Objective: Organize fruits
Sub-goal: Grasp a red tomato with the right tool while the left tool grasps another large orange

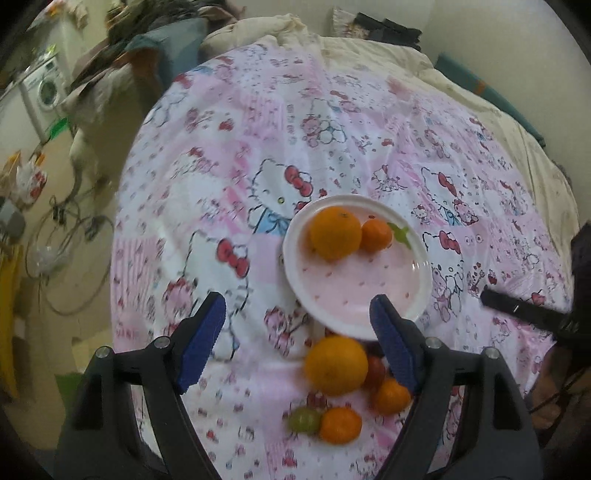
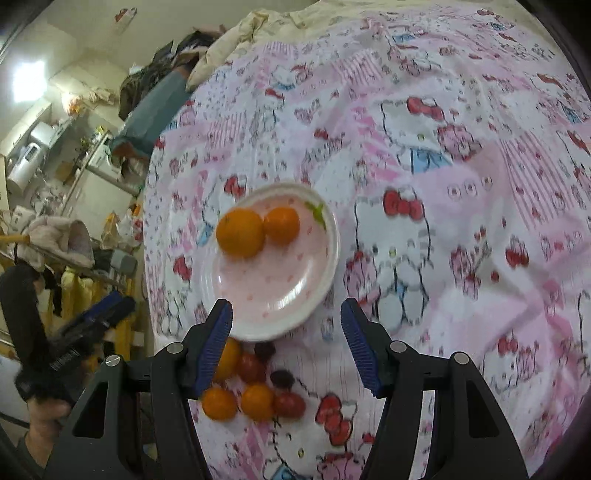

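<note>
Left wrist view: two oranges [image 1: 335, 232] sit on the plate [image 1: 421, 295] beyond both empty, spread tongs, left [image 1: 298, 325] and right [image 2: 286, 328], while loose fruit [image 1: 336, 365] waits beneath them.

Lived-in home bedroom, cartoon-print bedsheet [image 1: 229, 155], rumpled quilt [image 1: 280, 33], washing machine [image 1: 46, 90], clothes piled about
</note>
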The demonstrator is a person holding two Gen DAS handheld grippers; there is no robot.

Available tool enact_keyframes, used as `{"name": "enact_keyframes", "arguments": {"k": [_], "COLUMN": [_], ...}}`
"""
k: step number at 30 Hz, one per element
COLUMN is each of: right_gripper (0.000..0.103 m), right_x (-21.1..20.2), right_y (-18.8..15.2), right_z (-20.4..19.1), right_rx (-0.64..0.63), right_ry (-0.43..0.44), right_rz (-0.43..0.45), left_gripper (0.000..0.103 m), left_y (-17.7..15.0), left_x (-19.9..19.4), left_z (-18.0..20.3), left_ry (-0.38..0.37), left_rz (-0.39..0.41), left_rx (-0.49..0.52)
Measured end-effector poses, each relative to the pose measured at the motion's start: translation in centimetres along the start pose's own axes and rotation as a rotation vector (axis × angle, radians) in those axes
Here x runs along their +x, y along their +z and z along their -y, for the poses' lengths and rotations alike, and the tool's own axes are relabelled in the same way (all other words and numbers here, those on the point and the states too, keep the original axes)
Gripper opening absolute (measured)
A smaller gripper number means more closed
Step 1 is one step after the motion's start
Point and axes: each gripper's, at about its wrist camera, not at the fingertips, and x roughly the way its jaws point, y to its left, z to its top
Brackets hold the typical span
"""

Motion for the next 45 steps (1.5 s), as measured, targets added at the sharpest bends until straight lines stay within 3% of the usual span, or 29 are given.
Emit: {"name": "enact_keyframes", "arguments": {"k": [9,14,16,27,33,37,45], "right_gripper": [0.064,0.063,0.063,0.035,0.034,0.031,0.031], "right_x": [2.3,4.6,5.3,7.8,8.3,8.7,7.0], "right_y": [-4.5,-5.5,-6.0,-7.6,-7.9,-7.8,-6.9], "right_z": [-0.2,0.8,1.2,2.3,2.8,1.8,1.4], "right_rx": [0.013,0.124,0.152,0.196,0.228,0.161,0.121], "right_ry": [0.0,0.112,0.113,0.054,0.091,0.061,0.06], "right_rz": [-0.111,-0.203,-0.229,-0.318,-0.337,-0.342,-0.282], "left_gripper": [0.078,0.078,0.078,0.078,0.078,0.078,0.078], "left_y": [-3.2,-3.2,-3.1,-3.2,-3.1,-3.2,-3.6], "left_x": [-1.1,-0.5,-0.2,-0.1,0.4,0.7,1.5], "left_z": [-1.7,-2.5,-2.6,-2.2,-2.4,-2.3,-3.0], "left_ry": [-0.046,-0.035,-0.035,-0.051,-0.037,-0.023,-0.004], "left_rz": [-0.012,-0.016,-0.026,-0.043,-0.051,-0.061,-0.088], "left_rx": [-0.096,-0.141,-0.147,-0.141,-0.147,-0.14,-0.161]}}
